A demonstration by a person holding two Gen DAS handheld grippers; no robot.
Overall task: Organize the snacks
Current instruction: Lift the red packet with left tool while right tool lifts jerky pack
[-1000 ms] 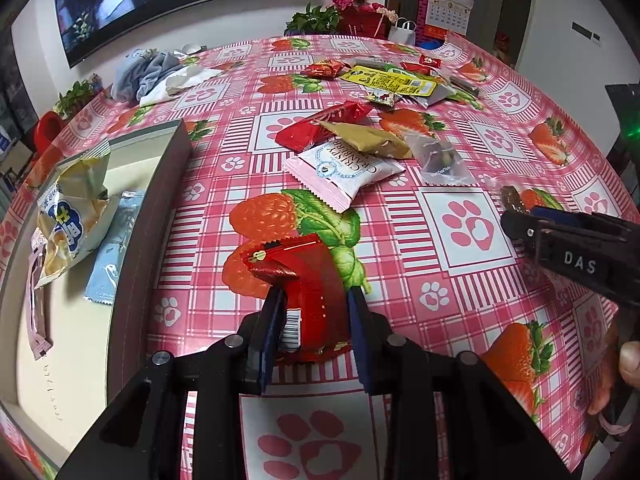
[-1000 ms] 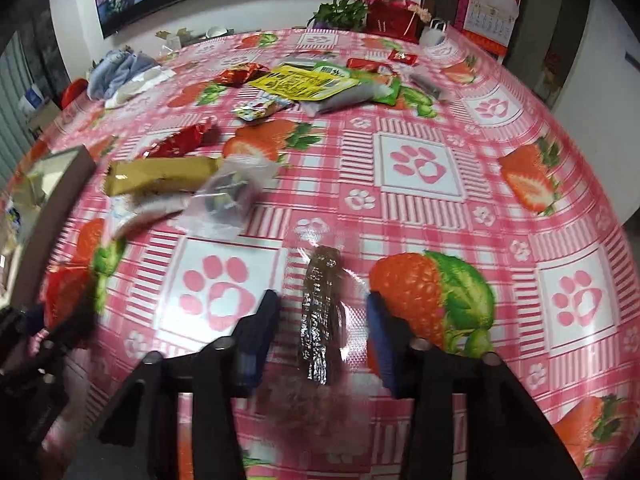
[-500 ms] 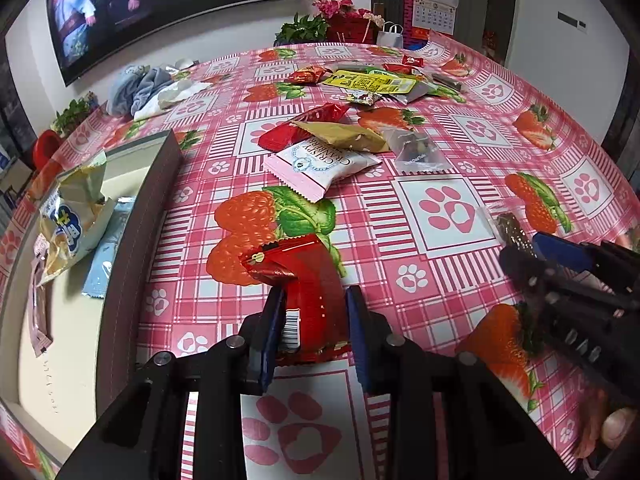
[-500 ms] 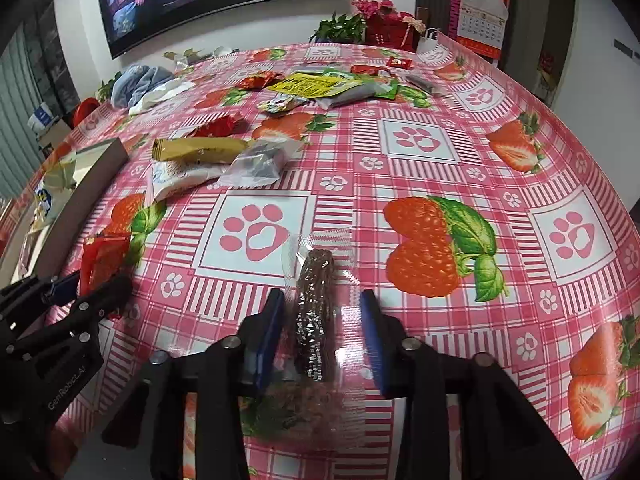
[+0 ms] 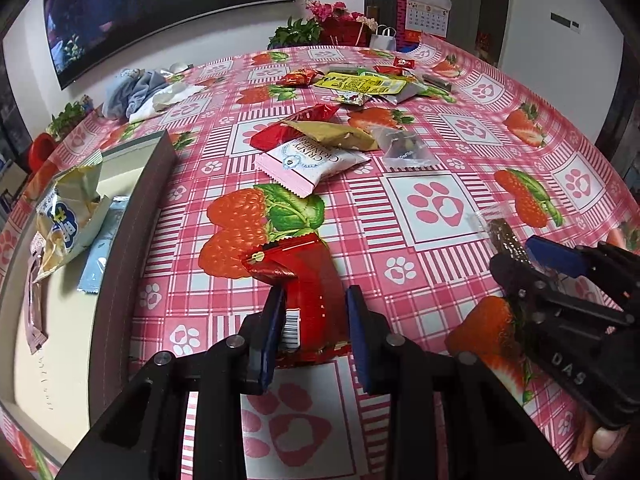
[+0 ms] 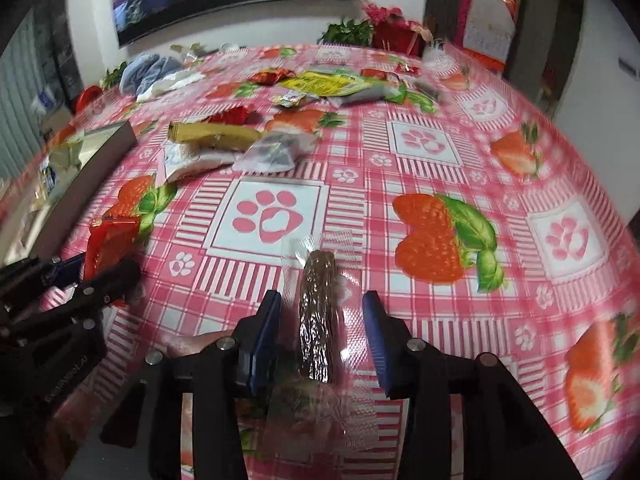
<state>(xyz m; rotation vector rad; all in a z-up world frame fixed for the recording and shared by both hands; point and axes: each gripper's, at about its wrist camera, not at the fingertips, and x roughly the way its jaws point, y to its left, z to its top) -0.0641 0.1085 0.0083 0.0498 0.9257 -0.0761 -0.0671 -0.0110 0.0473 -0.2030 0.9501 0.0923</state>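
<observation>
My left gripper [image 5: 314,322] is shut on a red snack packet [image 5: 308,280], with both blue pads against its sides just above the tablecloth. My right gripper [image 6: 322,324] straddles a brown snack bar in a clear wrapper [image 6: 318,312]; the pads stand apart from the bar, with only wrapper film between them. The right gripper also shows in the left wrist view [image 5: 532,258] with the bar [image 5: 502,234]. A shallow grey-walled tray [image 5: 132,216] at the left holds a yellow chip bag [image 5: 66,216] and a pale blue packet [image 5: 100,248].
More snacks lie mid-table: a pink-and-white cranberry packet [image 5: 312,162], a gold packet [image 5: 332,136], a red one [image 5: 292,126], a clear pouch [image 5: 404,148]. A yellow pack [image 5: 360,82] and small wrappers lie farther back. Folded cloths [image 5: 140,88] sit far left.
Both grippers have drawn back toward the near edge with their snacks. The right gripper has come nearer to the left one. The right gripper's pads stand a little wider than before.
</observation>
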